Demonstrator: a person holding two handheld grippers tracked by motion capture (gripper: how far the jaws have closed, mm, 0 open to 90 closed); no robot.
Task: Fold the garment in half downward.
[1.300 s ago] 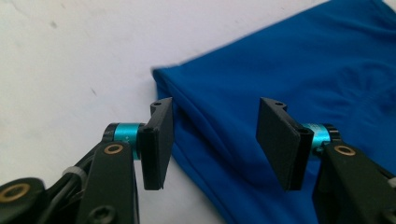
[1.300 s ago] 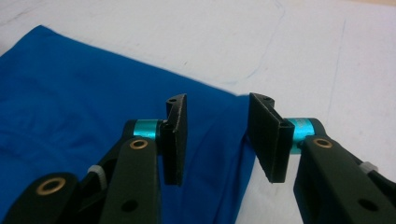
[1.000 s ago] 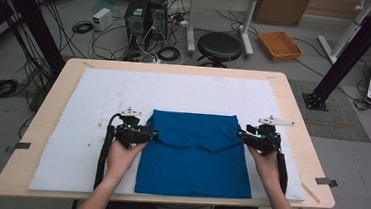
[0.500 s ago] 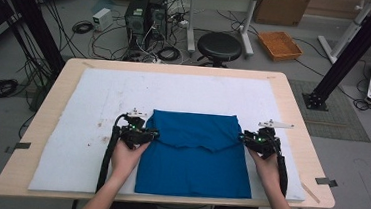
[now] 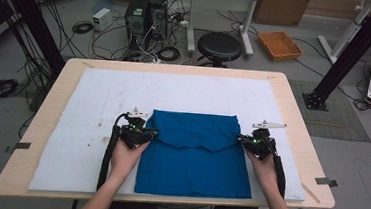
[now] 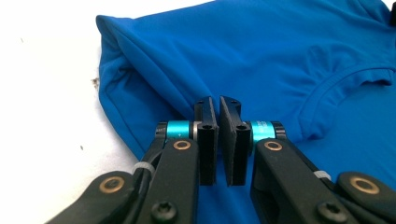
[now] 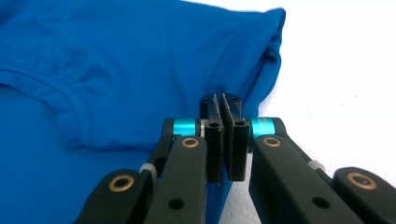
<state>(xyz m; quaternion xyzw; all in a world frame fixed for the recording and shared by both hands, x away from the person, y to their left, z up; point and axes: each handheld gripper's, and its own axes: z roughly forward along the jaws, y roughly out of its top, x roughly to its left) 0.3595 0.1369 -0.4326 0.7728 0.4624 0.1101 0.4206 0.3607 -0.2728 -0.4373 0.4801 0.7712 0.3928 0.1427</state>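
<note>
Both hand-held grippers (image 5: pixel 154 131) (image 5: pixel 241 137) newly closed, pinching blue shirt's (image 5: pixel 194 155) opposite side edges.

Both forearms come in from the near table edge, roughly parallel, well apart, palms down, each hand wrapped round a gripper body. Left gripper (image 5: pixel 147 132) points inward to the right, low and about level w/ the surface; its jaws have just been closing and now stand pressed nearly flat together, blue cloth pinched at their tips. Right gripper (image 5: pixel 243 138) mirrors it, pointing inward to the left, also low; jaws have just been closing too, now face to face w/ cloth edge nipped between. Cables trail back along each wrist.
</note>
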